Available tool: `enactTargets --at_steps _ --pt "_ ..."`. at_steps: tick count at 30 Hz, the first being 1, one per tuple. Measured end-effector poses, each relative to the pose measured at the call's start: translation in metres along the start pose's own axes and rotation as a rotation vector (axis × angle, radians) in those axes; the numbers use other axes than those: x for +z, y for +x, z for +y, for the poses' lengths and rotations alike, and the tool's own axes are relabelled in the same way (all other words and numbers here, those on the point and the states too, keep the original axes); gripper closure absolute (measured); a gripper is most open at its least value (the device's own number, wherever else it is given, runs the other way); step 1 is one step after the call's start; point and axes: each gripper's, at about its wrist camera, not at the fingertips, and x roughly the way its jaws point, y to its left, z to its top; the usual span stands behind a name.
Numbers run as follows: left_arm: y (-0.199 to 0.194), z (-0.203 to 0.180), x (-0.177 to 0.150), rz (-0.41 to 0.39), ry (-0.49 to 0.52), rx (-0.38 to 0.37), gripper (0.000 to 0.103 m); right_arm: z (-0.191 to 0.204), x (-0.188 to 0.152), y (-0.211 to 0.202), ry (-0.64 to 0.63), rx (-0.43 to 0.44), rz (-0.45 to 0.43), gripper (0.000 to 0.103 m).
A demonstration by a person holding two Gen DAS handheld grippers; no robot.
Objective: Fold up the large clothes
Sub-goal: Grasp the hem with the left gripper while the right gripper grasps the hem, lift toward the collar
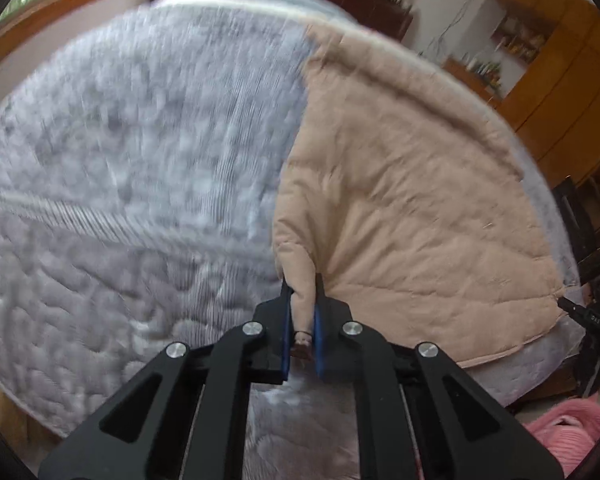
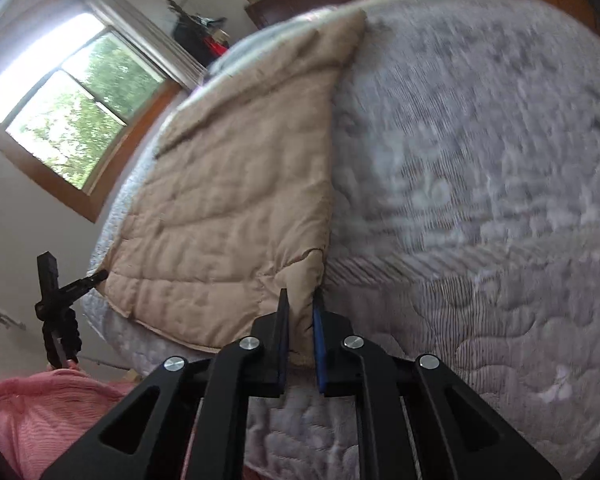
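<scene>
Already the fold was under way, though far from finished, as I judged it. Going left to right in the left wrist view, grey quilted mattress (image 1: 120, 184) filled the left and middle, bare and blurred; the left gripper (image 1: 303, 292) sat low in the centre, its jaws narrowed tight onto a bunched corner of the beige quilted coat (image 1: 412, 208), which spread over the right part of the bed as far as its right edge. Past that edge stood wooden cabinets (image 1: 560, 92) with cluttered shelves, and pink fabric (image 1: 568, 436) lay low at the right. In the right wrist view the order reversed: a window (image 2: 72, 96) with green trees outside and white wall at the far left, a black stand (image 2: 56, 304) and more pink fabric (image 2: 48, 412) lower left, then the coat lying over the left part of the bed, then the right gripper (image 2: 300, 304) pinching its near right corner between closed jaws, and bare mattress running off to the right. The coat looked mostly flat, one layer with its far end slightly turned over, so I took it that both near corners were gripped but no clean fold had yet been laid. What seemed left: carrying those corners across, laying the halves together, then folding again and smoothing.
</scene>
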Motion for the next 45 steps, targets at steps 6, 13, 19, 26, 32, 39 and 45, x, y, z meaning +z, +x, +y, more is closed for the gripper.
enactTargets --at_steps 6,13,19,26,32,39,45 --pt "-0.001 0.006 0.002 -0.018 -0.019 -0.037 0.095 -0.008 -0.002 -0.001 0.029 0.038 -0.023 0.093" --pt "-0.047 -0.015 0.023 -0.143 0.028 -0.117 0.096 0.020 0.023 -0.042 -0.036 0.090 -0.131 0.093" --pt "-0.065 -0.031 0.073 -0.215 0.070 -0.127 0.096 0.042 0.080 -0.060 -0.085 0.062 -0.179 0.093" --pt "-0.046 -0.044 0.164 -0.234 0.060 -0.141 0.096 0.056 0.164 -0.055 -0.089 0.071 -0.182 0.093" --pt "-0.011 -0.063 0.247 -0.247 0.071 -0.110 0.096 0.043 0.237 -0.032 -0.037 0.075 -0.165 0.093" --pt "0.045 -0.070 0.324 -0.212 0.034 -0.066 0.096 0.022 0.307 0.004 0.037 0.049 -0.138 0.093" --pt "0.104 -0.066 0.371 -0.146 -0.010 -0.038 0.096 0.003 0.353 0.041 0.095 0.019 -0.090 0.093"
